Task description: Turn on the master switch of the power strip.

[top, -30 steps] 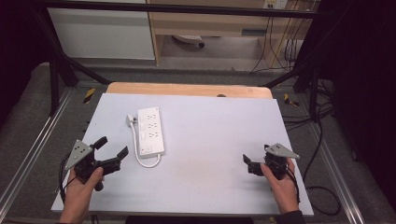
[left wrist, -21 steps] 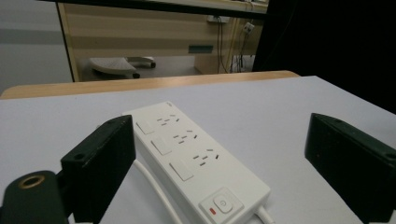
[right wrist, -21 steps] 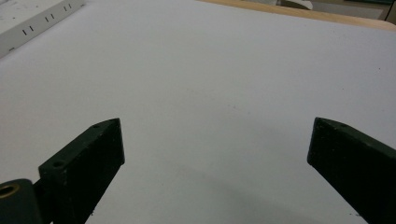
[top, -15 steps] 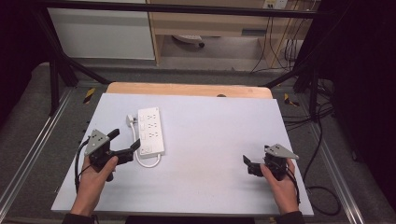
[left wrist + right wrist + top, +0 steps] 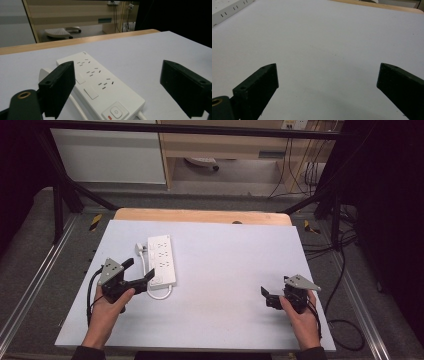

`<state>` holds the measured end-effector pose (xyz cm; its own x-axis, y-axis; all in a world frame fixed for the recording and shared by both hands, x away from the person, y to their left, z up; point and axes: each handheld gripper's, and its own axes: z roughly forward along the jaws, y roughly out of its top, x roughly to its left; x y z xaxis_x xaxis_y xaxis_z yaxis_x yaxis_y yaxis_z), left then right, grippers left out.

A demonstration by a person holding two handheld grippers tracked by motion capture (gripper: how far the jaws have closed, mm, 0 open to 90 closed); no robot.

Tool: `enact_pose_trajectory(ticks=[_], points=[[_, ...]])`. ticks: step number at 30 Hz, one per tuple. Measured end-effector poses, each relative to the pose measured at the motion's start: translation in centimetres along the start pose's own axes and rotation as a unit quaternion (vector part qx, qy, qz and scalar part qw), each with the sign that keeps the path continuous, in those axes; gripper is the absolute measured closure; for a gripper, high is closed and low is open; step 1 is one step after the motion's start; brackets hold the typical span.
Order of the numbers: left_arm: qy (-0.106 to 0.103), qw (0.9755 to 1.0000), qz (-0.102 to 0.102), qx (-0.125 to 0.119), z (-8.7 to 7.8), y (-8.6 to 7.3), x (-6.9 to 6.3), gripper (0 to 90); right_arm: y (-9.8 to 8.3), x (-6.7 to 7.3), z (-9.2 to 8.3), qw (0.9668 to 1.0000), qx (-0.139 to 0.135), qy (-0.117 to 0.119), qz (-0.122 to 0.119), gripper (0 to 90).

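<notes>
A white power strip lies flat on the pale grey table, towards its left half, with its long side running away from the person. Its sockets face up, and a round power button with a small red mark beside it sits at the near end. A white cord leaves that near end and loops round along the strip's left side, where a white plug rests on the table just beside the strip.

The left gripper is held low over the table right at the near left corner of the power strip. Its jaws stand wide apart and have just been closing a little; in the left gripper view the near end of the strip lies between them, but neither jaw presses on it, so nothing is gripped. The left hand holds the gripper from behind.

The right gripper sits well apart from the strip, near the table's right front corner, in the right hand. Its jaws are also wide open over bare table, with nothing between them. In the right gripper view a corner of the strip shows far off at the top left.

There are no containers on the table.
</notes>
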<state>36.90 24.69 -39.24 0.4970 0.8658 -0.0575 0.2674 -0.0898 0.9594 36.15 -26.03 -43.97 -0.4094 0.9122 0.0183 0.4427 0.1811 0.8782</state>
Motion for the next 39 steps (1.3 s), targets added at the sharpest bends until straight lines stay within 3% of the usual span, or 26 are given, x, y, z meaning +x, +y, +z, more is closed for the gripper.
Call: enact_pose_trajectory(ticks=[14, 15, 26, 39], points=[[-0.009, 0.9999, 0.001, 0.013, 0.9, 0.0, -0.2, 32.8, -0.4, -0.2, -0.6, 0.9999, 0.006, -0.009, 0.001, 4.1], [-0.002, 0.9999, 0.004, 0.014, 1.0, 0.0, -0.3, 34.3, -0.5, -0.2, -0.7, 0.9999, 0.007, -0.009, 0.002, 4.1], [-0.010, 0.9998, -0.011, 0.016, 1.3, 0.3, -0.3, 46.6, -0.7, -0.4, -1.0, 0.9998, 0.011, -0.015, 0.004, 4.1], [0.006, 0.9996, -0.008, 0.027, 1.8, 0.8, 0.4, 67.6, -0.6, 0.1, -0.9, 0.9999, 0.015, -0.007, 0.000, 4.2]])
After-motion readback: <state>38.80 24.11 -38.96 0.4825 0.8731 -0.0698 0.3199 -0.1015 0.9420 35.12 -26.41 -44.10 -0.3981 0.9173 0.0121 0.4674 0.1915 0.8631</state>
